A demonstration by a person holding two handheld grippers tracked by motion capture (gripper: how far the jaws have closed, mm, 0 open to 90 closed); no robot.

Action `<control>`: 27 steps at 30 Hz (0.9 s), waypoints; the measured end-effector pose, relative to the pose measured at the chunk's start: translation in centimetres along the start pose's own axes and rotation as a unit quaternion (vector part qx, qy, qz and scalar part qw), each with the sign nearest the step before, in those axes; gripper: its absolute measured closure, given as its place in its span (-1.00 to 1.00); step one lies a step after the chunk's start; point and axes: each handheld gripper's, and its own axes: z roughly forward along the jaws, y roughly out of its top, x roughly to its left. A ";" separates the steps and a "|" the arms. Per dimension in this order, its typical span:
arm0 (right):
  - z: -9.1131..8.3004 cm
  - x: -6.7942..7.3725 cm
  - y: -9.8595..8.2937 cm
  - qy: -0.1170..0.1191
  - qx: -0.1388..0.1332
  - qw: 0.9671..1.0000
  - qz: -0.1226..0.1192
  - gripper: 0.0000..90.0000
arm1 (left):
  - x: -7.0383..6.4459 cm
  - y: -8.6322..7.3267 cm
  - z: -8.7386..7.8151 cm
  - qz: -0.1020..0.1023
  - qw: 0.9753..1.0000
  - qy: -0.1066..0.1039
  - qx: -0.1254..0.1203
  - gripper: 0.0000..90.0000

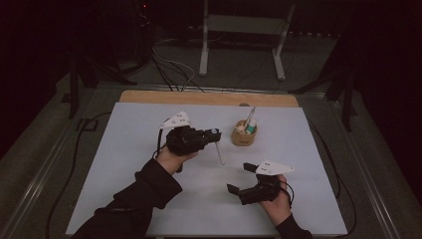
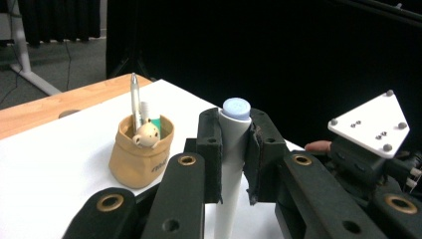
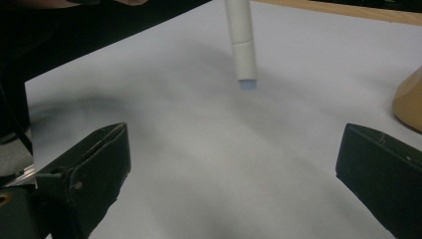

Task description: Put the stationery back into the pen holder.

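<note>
My left gripper is shut on a white marker that slants down toward the white sheet. In the left gripper view the jaws clamp the marker just under its blue end. A tan pen holder stands right of it, with a silver pen, a green-and-white stick and a small bear figure inside. My right gripper is open near the front of the sheet. In the right gripper view the marker hangs ahead of its wide-apart jaws, its blue tip just above the sheet.
A white sheet covers the wooden table. Cables trail off both sides. A metal stand is on the floor behind the table. The holder's edge shows at the right of the right gripper view.
</note>
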 end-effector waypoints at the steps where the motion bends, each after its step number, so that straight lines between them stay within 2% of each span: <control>1: 0.0 0.0 0.0 0.000 0.000 1.000 0.000 -0.98 | 0.0 0.0 0.0 0.000 1.000 0.000 0.000 0.77; 6: -0.1 -0.1 0.0 0.003 -0.003 1.000 -0.001 -0.99 | 0.1 0.9 0.5 0.005 1.000 0.005 0.002 0.77; 10: -0.2 -0.3 0.0 0.002 -0.005 1.000 0.001 -0.98 | 0.4 1.5 0.8 0.000 1.000 0.003 -0.008 0.77; 12: -0.3 -0.4 0.0 0.002 -0.003 1.000 -0.004 -0.98 | 0.4 1.8 0.8 0.005 1.000 0.005 -0.006 0.77; 17: -0.4 -0.5 0.0 0.004 -0.006 1.000 -0.002 -0.98 | 0.7 2.4 0.7 0.004 1.000 0.005 -0.006 0.77; 22: -0.5 -0.6 0.1 0.008 -0.014 1.000 0.000 -0.98 | 1.2 3.4 0.7 0.004 1.000 0.012 -0.022 0.77; 27: -0.4 -0.6 0.1 0.010 -0.014 1.000 0.002 -0.98 | 1.8 4.1 1.1 0.003 0.999 0.020 -0.028 0.77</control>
